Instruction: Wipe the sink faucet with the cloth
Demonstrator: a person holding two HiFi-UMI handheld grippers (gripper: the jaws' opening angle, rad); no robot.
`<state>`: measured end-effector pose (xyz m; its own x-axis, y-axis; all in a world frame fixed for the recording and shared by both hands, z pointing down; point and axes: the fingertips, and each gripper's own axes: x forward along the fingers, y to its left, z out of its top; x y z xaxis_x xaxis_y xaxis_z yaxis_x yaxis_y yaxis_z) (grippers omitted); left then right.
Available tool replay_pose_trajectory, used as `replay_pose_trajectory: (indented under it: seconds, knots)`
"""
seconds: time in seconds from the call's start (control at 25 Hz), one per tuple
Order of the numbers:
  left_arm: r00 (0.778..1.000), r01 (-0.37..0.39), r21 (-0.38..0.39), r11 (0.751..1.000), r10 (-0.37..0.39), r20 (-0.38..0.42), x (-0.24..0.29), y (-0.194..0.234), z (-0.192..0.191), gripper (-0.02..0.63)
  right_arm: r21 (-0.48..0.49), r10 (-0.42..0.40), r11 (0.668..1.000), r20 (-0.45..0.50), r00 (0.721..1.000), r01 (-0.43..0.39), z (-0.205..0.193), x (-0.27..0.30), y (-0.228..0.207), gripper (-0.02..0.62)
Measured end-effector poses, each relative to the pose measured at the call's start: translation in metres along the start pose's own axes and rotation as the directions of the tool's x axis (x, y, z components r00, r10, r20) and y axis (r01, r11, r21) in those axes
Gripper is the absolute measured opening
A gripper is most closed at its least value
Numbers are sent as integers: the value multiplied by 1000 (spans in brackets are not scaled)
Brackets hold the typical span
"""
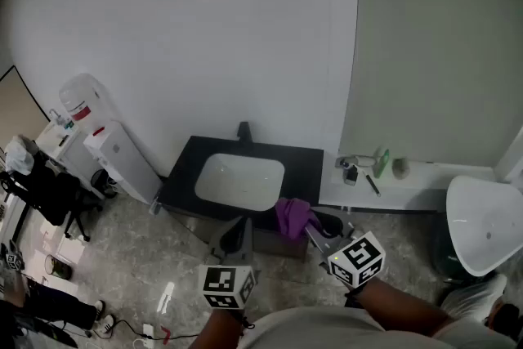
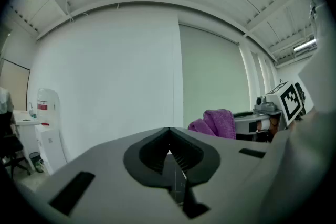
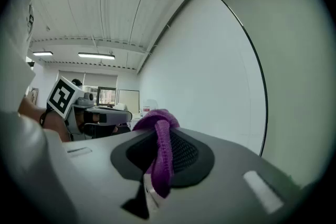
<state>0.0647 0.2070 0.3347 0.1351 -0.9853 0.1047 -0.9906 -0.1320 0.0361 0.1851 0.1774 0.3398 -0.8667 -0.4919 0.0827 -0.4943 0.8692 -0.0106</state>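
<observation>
Cloth [image 3: 161, 161] clamped in right hand-held gripper [image 3: 159, 128], faucet [image 1: 243, 131] only in head view

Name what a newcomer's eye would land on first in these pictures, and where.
The purple cloth, pinched by the right gripper, stands out against the black counter. A white basin sits in that counter, the dark faucet at its back edge. The left gripper is shut, empty.

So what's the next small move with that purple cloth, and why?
Probably carry the right hand-held gripper forward across the white oval sink basin toward the dark faucet at the back of the black counter. Its jaws are shut on the purple fluffy cloth, but the cloth hangs at the counter's near edge, well short of the faucet.
</observation>
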Motion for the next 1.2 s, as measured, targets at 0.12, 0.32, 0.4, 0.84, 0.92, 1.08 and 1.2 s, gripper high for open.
replay_pose_trajectory:
  seconds: [0.12, 0.32, 0.4, 0.84, 0.92, 1.08, 1.2]
  knots:
    - [1000, -6, -4, 1000, 6, -1, 2, 2, -1, 6, 2, 3, 1000, -2, 1000, -3, -2, 1, -3, 52]
    - [1000, -9, -5, 1000, 9, -3, 4, 3, -4, 6, 7, 8, 1000, -1, 1000, -8, -4, 2, -4, 52]
    - [1000, -9, -7, 1000, 9, -4, 4, 7, -5, 6, 8, 7, 1000, -3, 1000, -7, -5, 5, -4, 52]
    - [1000, 14, -31, 999, -15, -4, -20, 50, -7, 6, 28, -19, 999, 24, 1000, 18, 2, 28, 23, 54]
    - [999, 33, -25, 999, -33, -10, -27, 57, -9, 6, 39, -30, 999, 26, 999, 29, 2, 34, 31, 54]
    - [998, 64, 1, 998, -64, -21, -42, 77, -10, 6, 61, -47, 997, 40, 998, 45, 5, 47, 53, 55]
    - [997, 71, -8, 997, -71, -25, -50, 98, -14, 6, 67, -66, 996, 27, 997, 65, 0, 56, 66, 55]
